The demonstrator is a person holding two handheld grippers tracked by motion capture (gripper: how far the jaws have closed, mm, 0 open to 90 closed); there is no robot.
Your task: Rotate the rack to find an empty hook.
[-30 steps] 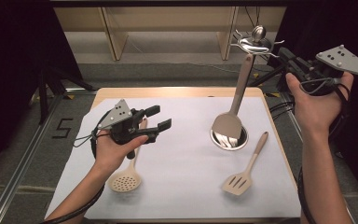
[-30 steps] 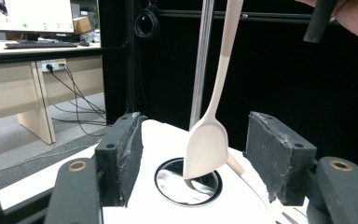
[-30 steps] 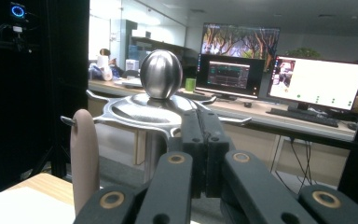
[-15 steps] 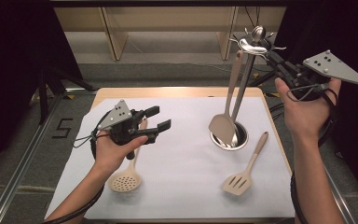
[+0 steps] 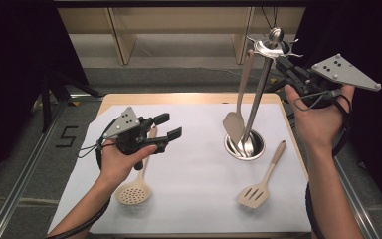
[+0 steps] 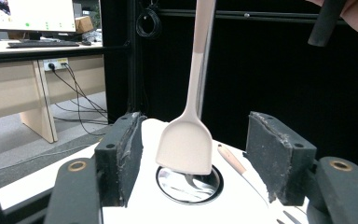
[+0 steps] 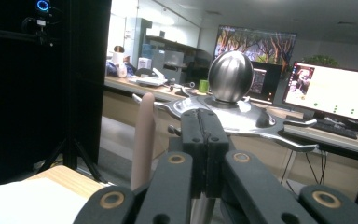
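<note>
A metal utensil rack (image 5: 257, 94) stands on its round base (image 5: 229, 148) at the table's right, its hooked crown (image 5: 271, 46) on top. A beige spatula (image 5: 239, 99) hangs from a hook, blade just above the base. My right gripper (image 5: 282, 64) sits shut beside the crown. In the right gripper view its jaws (image 7: 204, 119) are pressed together in front of the crown (image 7: 233, 107), and the spatula handle (image 7: 144, 140) stands free just left of them. My left gripper (image 5: 169, 125) hovers open over the table's left, facing the spatula blade (image 6: 185, 144).
A beige perforated skimmer (image 5: 133, 191) lies under my left hand. A slotted turner (image 5: 261, 181) lies right of centre near the front. A white mat (image 5: 194, 199) covers the wooden table. Wooden shelving (image 5: 129, 40) stands behind it.
The spatula swung from a slant to hang almost upright on the rack. My right gripper moved left, toward the rack's crown. The left gripper stayed put.
</note>
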